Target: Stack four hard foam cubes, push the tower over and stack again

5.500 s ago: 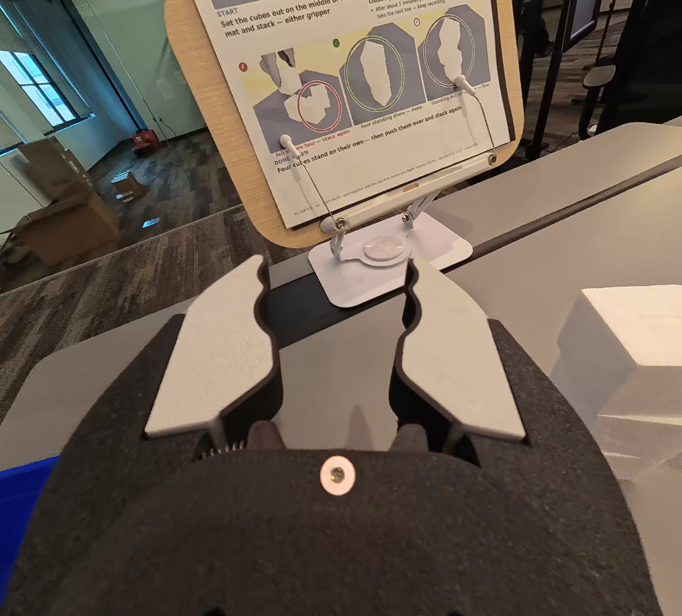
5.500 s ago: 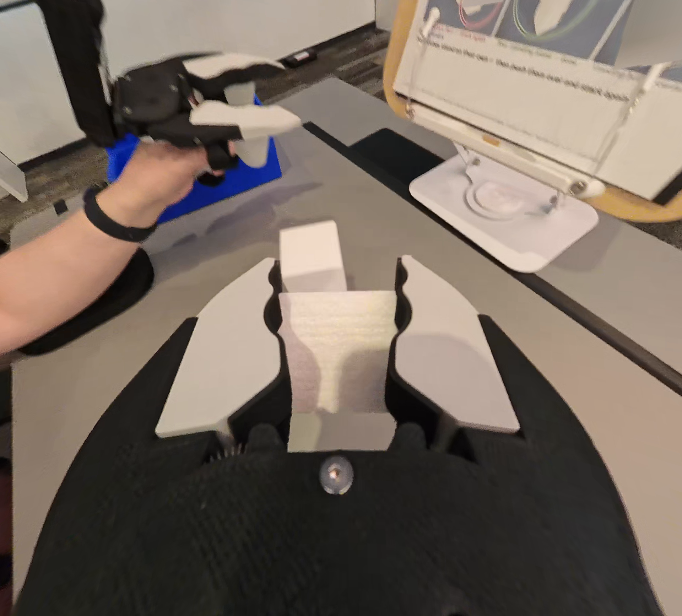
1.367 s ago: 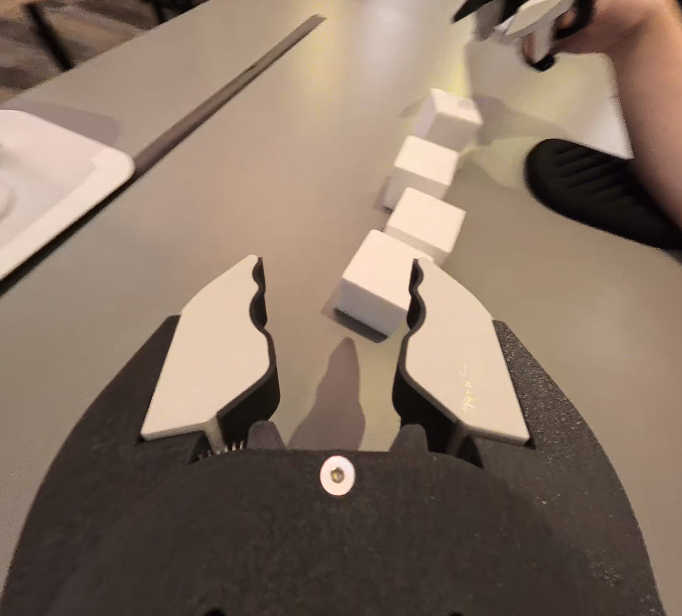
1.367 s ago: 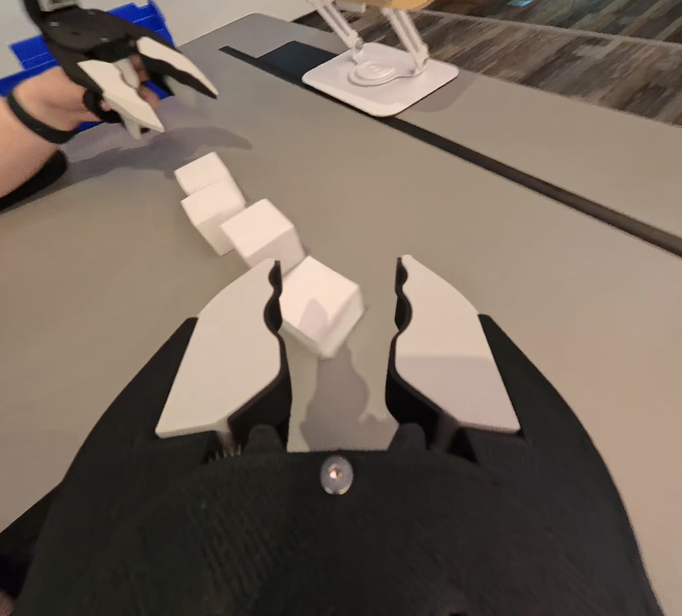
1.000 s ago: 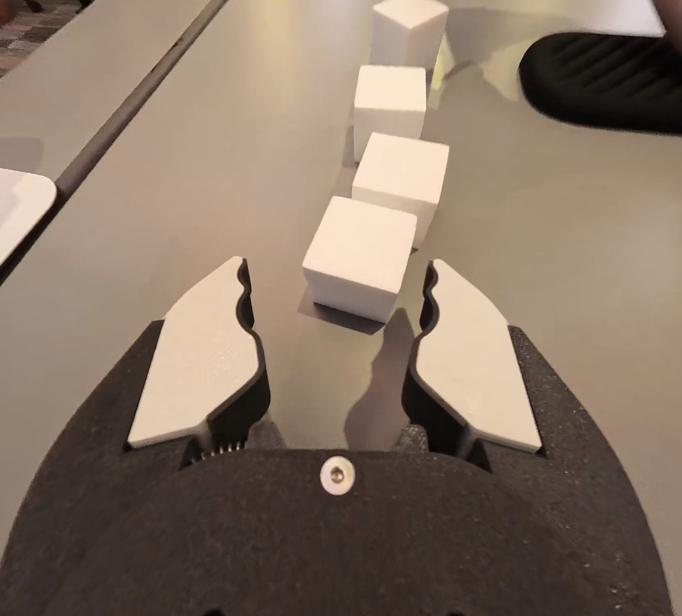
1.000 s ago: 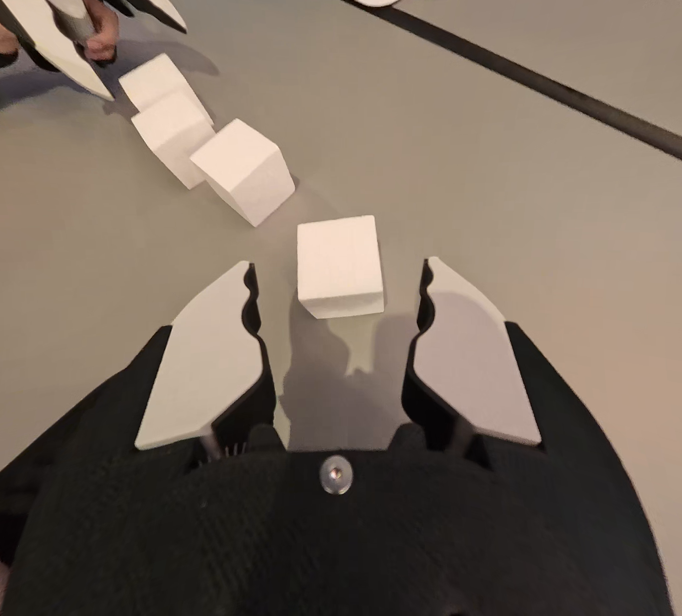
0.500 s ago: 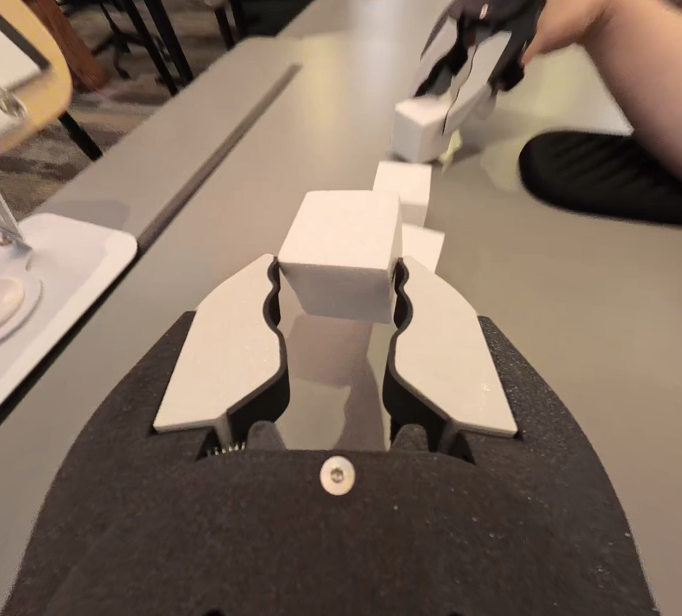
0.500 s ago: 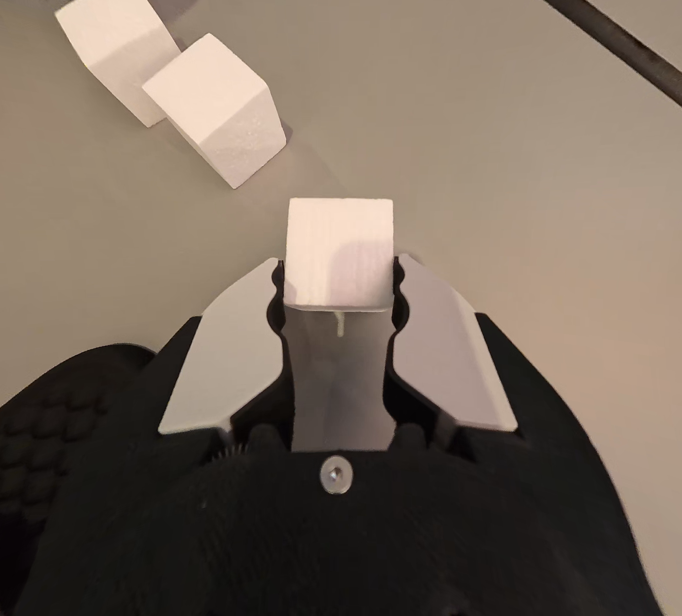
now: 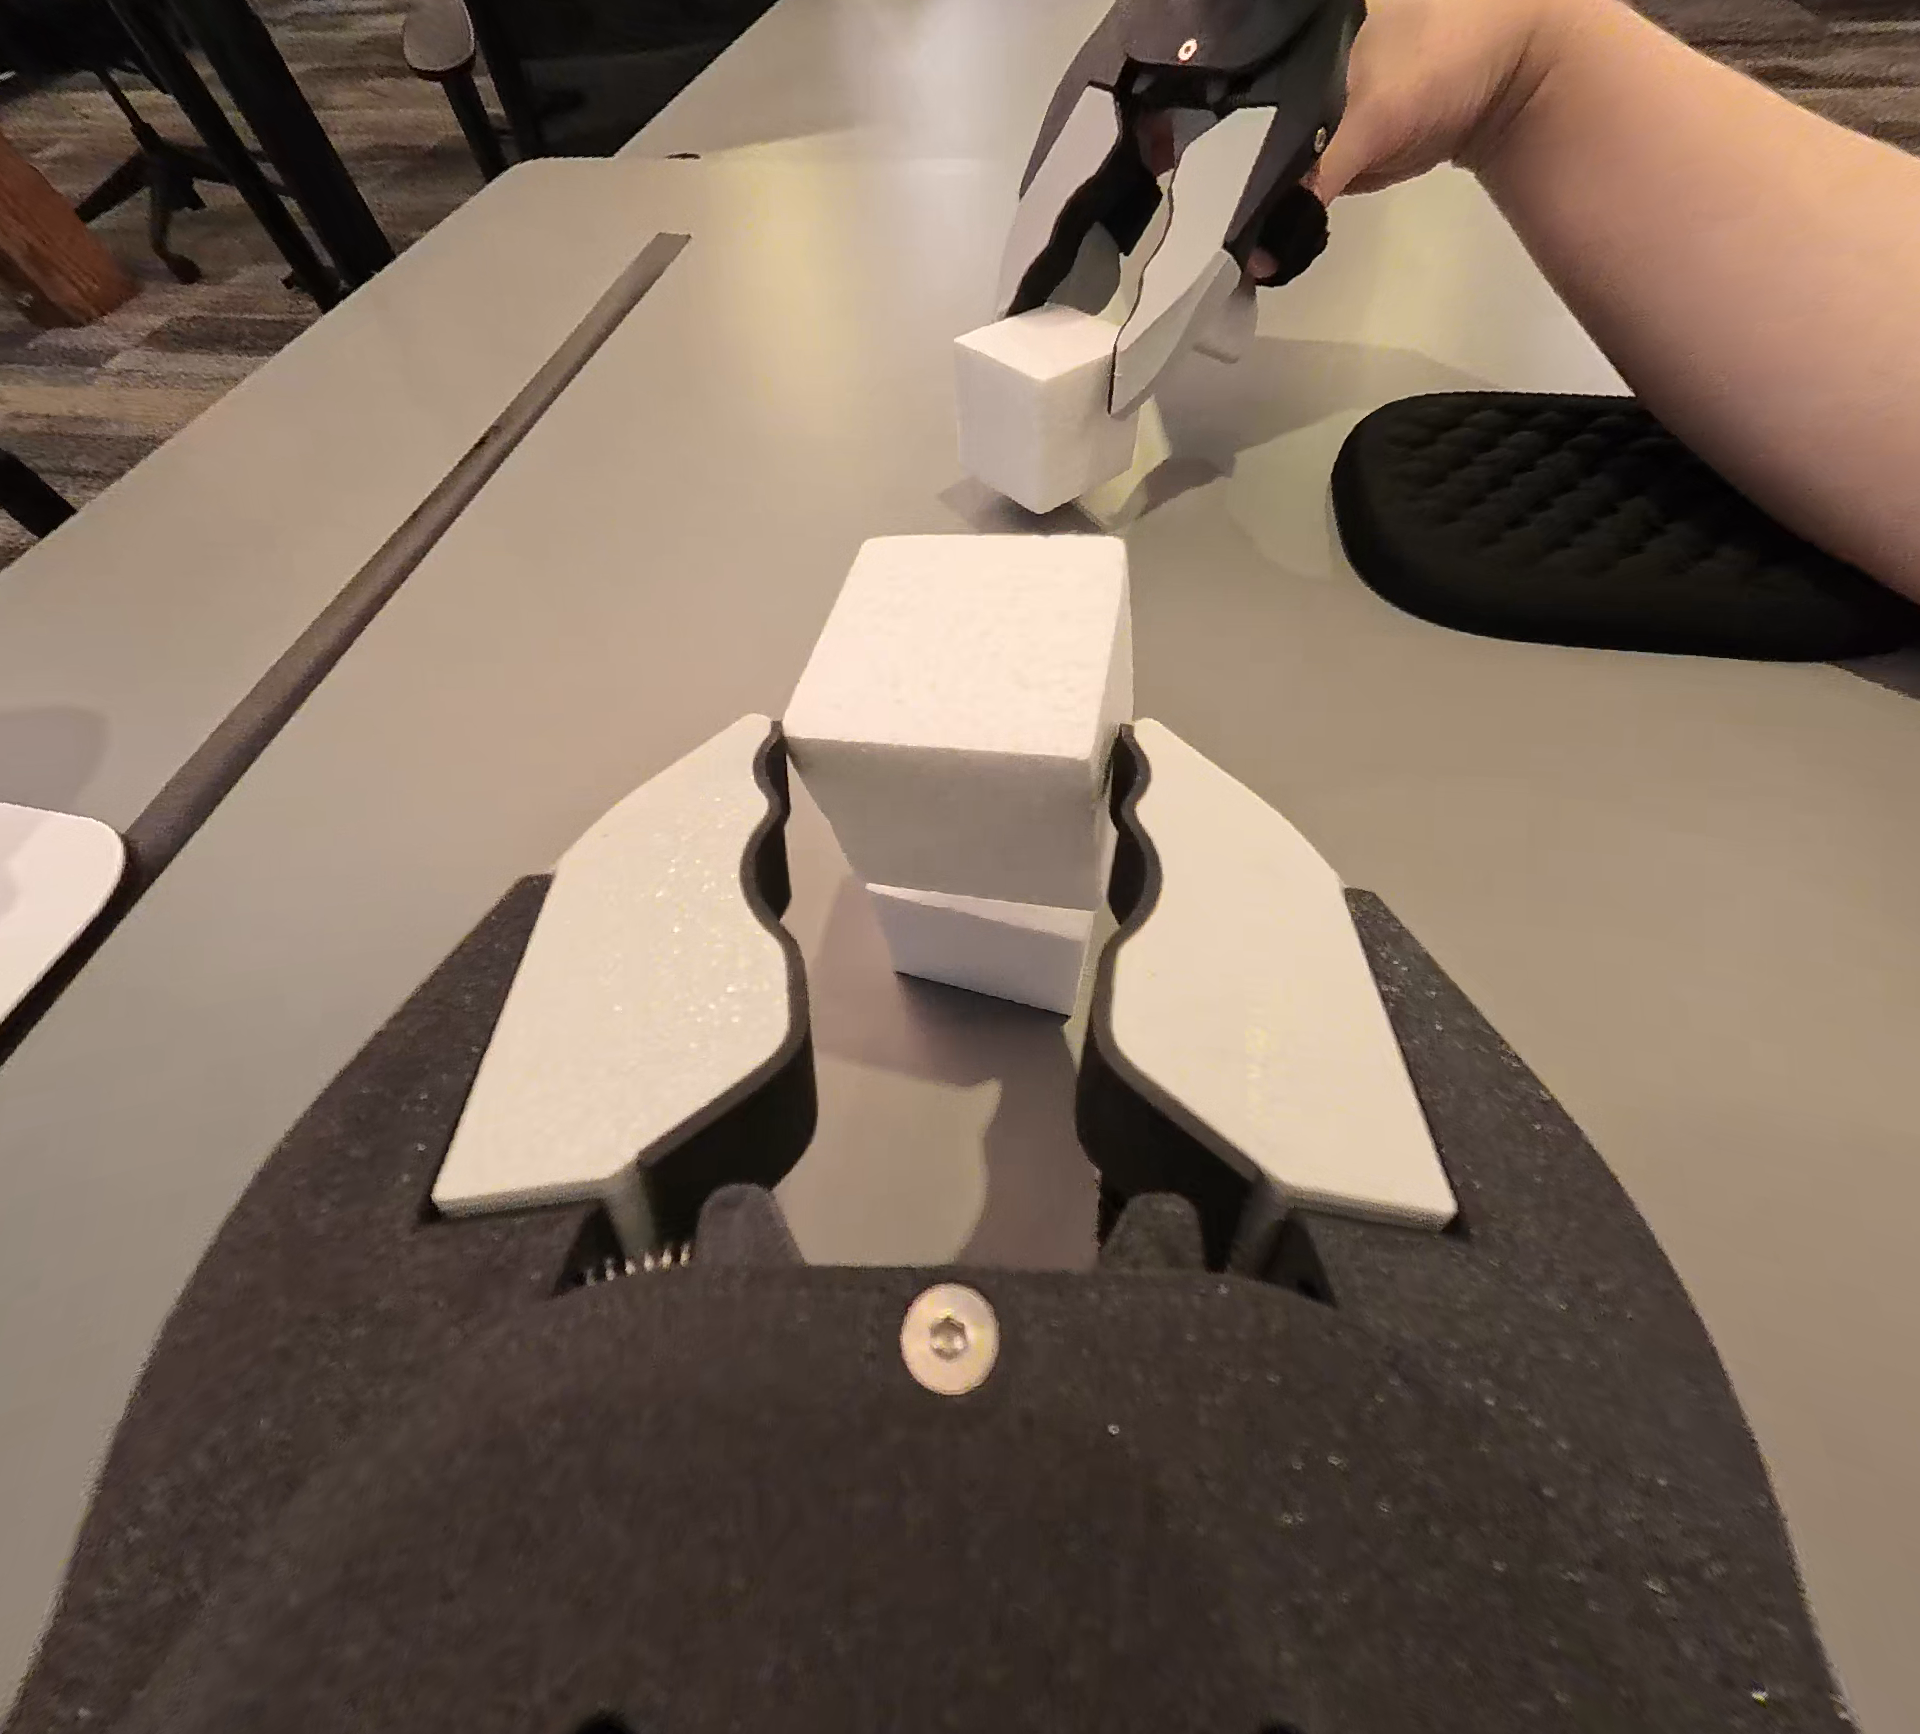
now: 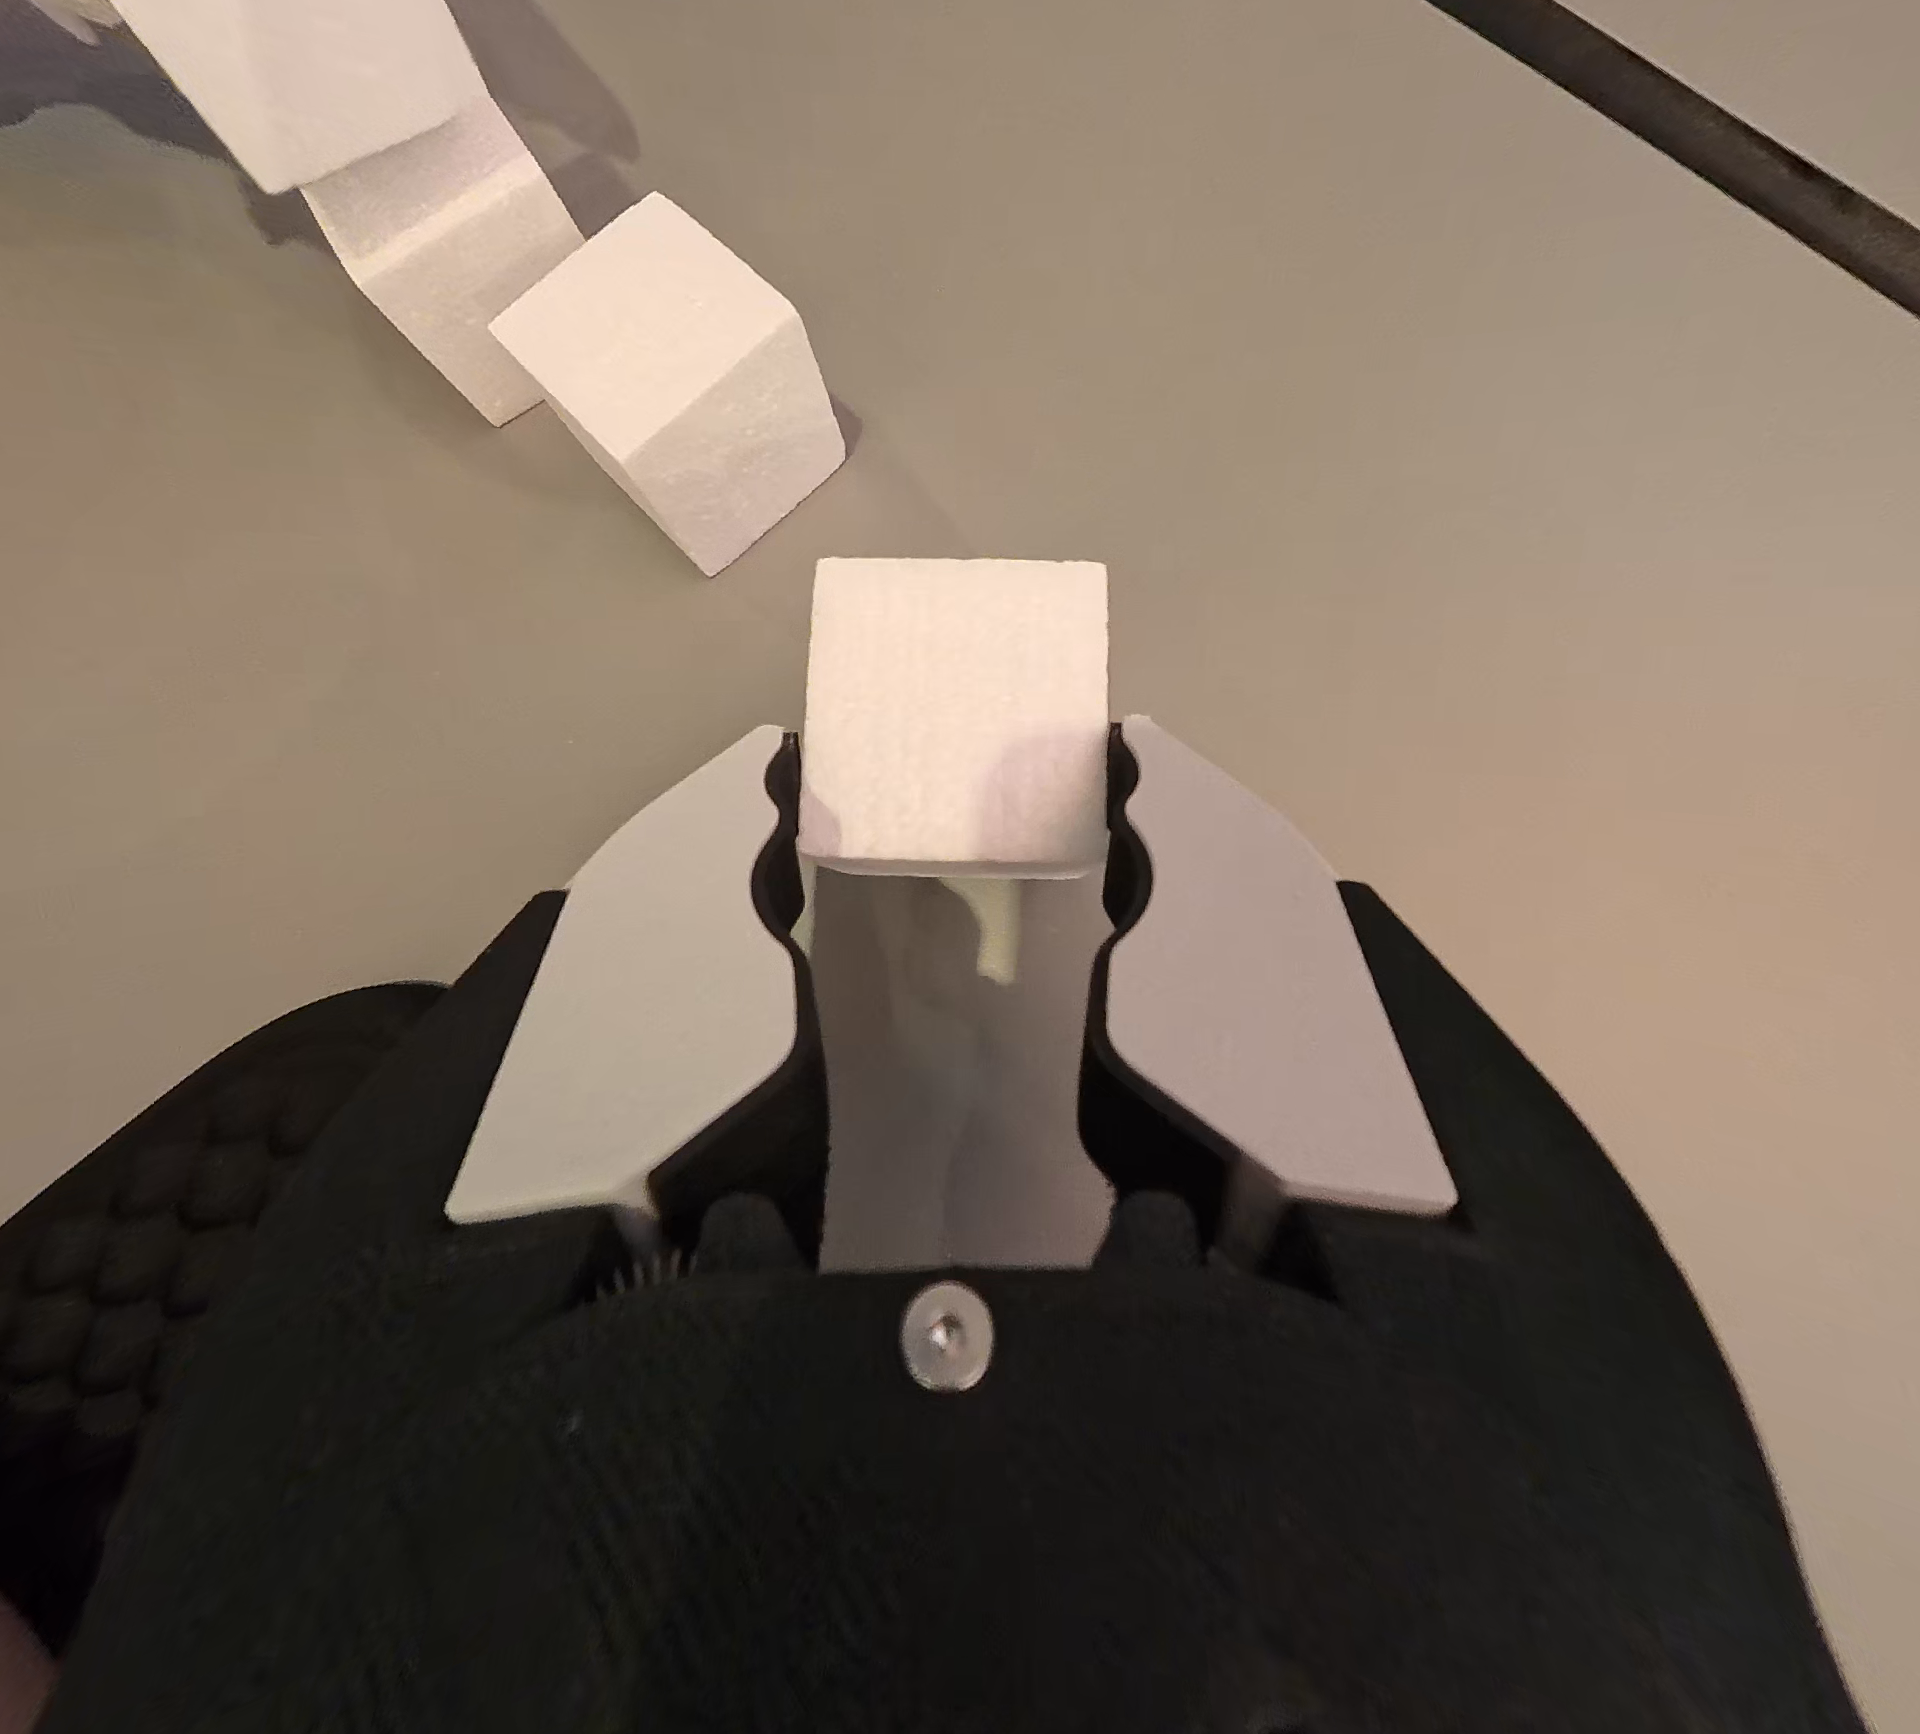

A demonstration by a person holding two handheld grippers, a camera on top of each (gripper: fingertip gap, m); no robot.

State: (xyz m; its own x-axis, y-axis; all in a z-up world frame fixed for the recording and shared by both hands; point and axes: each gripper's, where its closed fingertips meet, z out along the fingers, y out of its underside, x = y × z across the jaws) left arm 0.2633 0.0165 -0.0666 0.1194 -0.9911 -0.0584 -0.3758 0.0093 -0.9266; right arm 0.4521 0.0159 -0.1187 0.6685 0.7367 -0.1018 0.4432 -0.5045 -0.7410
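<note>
Left gripper (image 9: 951, 775), frame centre: jaws pinching cube (image 9: 961, 697) above another. Right gripper (image 10: 951, 765): jaws pinching far cube (image 10: 951, 708).

Lower cube (image 9: 982, 952) (half hidden)

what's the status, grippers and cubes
Left gripper shut on a cube, over a second cube. Right gripper shut on another cube. Fourth cube loose on table. Nothing blocking.

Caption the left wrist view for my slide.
Left tongs hold a cube above another; right tongs grip a third.
</note>
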